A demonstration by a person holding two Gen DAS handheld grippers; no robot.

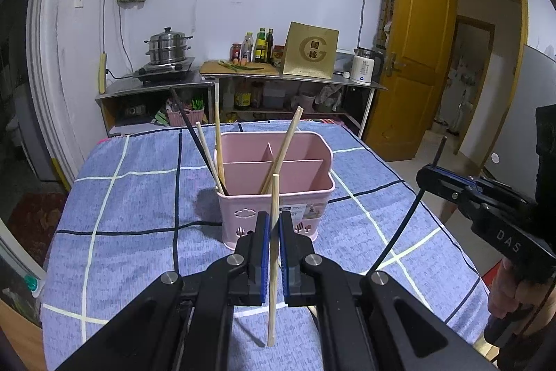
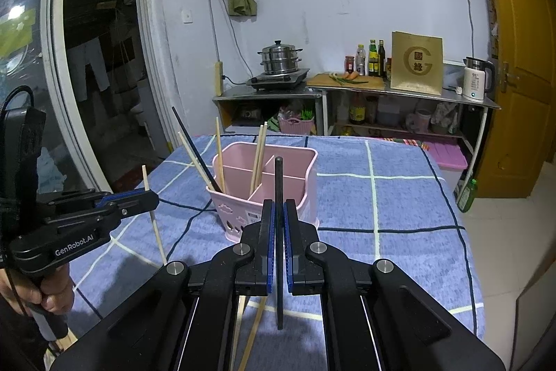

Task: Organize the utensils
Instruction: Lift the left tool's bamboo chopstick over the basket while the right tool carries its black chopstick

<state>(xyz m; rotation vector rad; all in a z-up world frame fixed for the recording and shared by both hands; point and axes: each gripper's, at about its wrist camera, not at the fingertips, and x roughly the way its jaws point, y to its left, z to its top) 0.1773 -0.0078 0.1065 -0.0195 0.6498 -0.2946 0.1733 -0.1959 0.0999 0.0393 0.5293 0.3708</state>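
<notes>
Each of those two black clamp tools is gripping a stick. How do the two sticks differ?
The left gripper pinches a pale wooden chopstick; the right gripper pinches a black chopstick. The black one looks thicker, with a blunt round top, while the pale one is slimmer. Both stand roughly upright, clamped mid-length, in front of the pink plastic utensil holder on the blue checked cloth.

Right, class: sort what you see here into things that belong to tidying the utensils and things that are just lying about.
Belongs to the job:
- pink utensil holder
- wooden chopstick in the left gripper
- black chopstick in the right gripper
- chopsticks already in the holder
- loose chopsticks on the cloth

Just lying about:
- steamer pot
- sauce bottles
- kettle
- cardboard box
</notes>
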